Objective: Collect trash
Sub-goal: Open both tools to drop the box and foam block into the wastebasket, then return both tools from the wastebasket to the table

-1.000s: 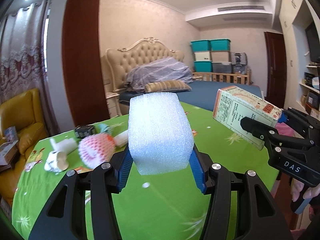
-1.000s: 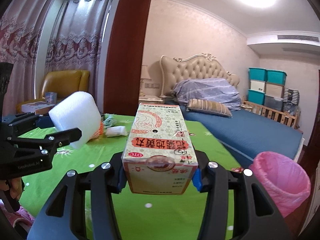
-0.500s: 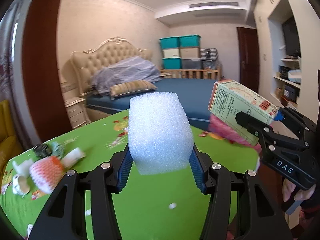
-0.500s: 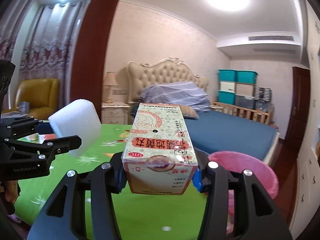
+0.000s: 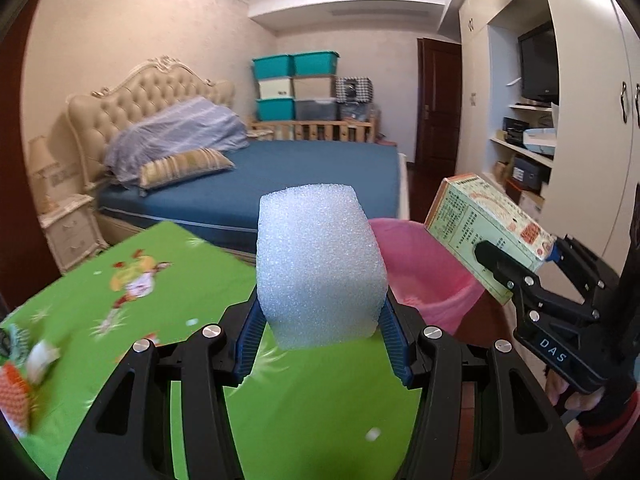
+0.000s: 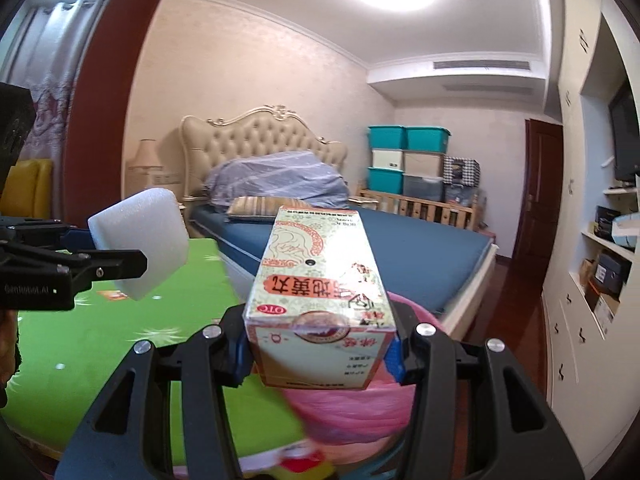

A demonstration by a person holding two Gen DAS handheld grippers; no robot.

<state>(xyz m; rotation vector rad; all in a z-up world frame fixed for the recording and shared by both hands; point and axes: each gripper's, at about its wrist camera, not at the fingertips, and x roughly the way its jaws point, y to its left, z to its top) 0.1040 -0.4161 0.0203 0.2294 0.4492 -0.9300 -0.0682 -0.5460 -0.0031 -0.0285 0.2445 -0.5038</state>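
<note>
We note the left gripper (image 5: 320, 344) clamped on a white foam block (image 5: 320, 268), above the green table (image 5: 132, 292). Beside it, the right gripper (image 6: 320, 354) grips a medicine box (image 6: 318, 280). Beyond: pink-lined bin (image 5: 424, 268), then bed (image 5: 280, 176).

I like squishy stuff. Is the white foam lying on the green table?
No, the white foam is held up between the left tool's blue pads.

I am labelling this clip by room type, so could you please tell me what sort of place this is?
A home bedroom, most likely: a bed with a tufted headboard and pillow, plus stacked storage bins against the far wall.
</note>
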